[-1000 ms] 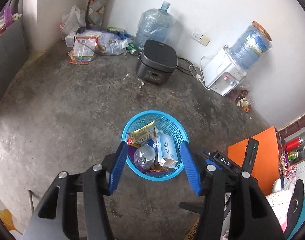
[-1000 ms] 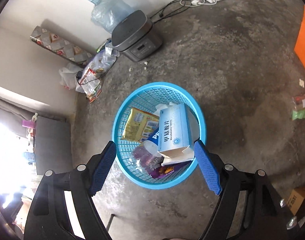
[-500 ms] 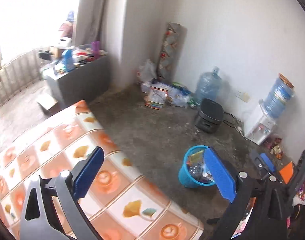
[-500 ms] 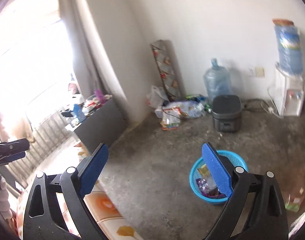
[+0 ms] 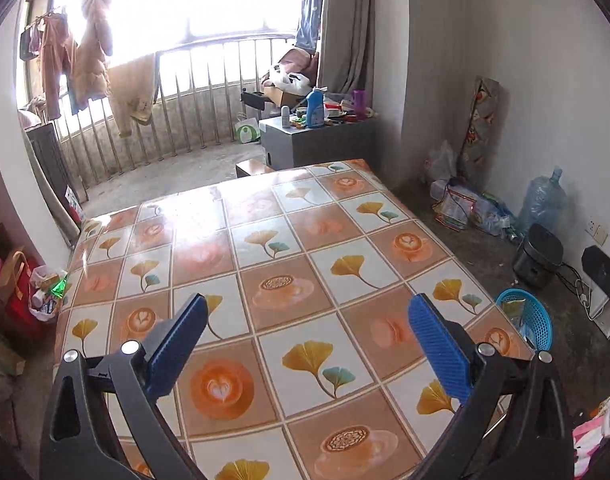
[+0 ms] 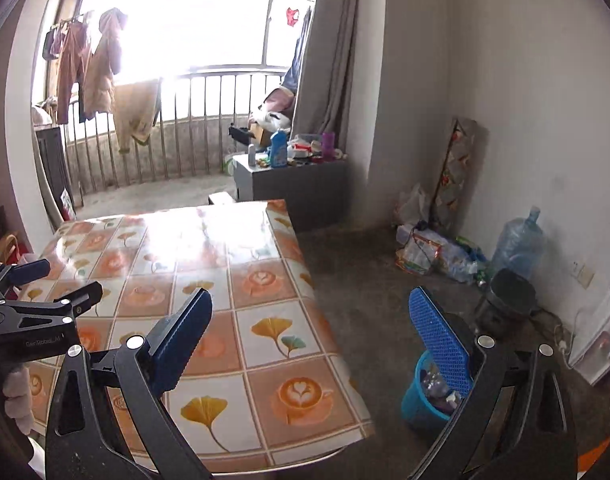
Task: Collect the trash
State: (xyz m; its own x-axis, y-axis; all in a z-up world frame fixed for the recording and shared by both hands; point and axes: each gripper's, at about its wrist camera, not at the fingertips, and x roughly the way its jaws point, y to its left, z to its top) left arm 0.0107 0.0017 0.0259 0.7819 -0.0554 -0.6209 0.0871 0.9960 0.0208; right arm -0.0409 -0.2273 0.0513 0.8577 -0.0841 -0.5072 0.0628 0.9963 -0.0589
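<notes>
A blue mesh trash basket [image 5: 531, 318] holding several wrappers stands on the concrete floor past the table's right edge; in the right wrist view the basket [image 6: 419, 396] sits low right, partly behind a finger. My left gripper [image 5: 305, 338] is open and empty above the tiled table top [image 5: 265, 248]. My right gripper [image 6: 309, 332] is open and empty over the table's right edge [image 6: 317, 316]. The left gripper also shows at the left of the right wrist view [image 6: 37, 304]. No loose trash shows on the table.
A black rice cooker [image 5: 539, 256], water jug [image 5: 541, 202] and pile of bags [image 5: 465, 204] line the right wall. A grey cabinet [image 5: 305, 140] with bottles stands behind the table. Bags [image 5: 21, 292] sit on the floor at left. Balcony railing lies beyond.
Both grippers rose from right above the basket and swung left, so the views went from basket and floor to table and balcony. Both stayed open and empty.
</notes>
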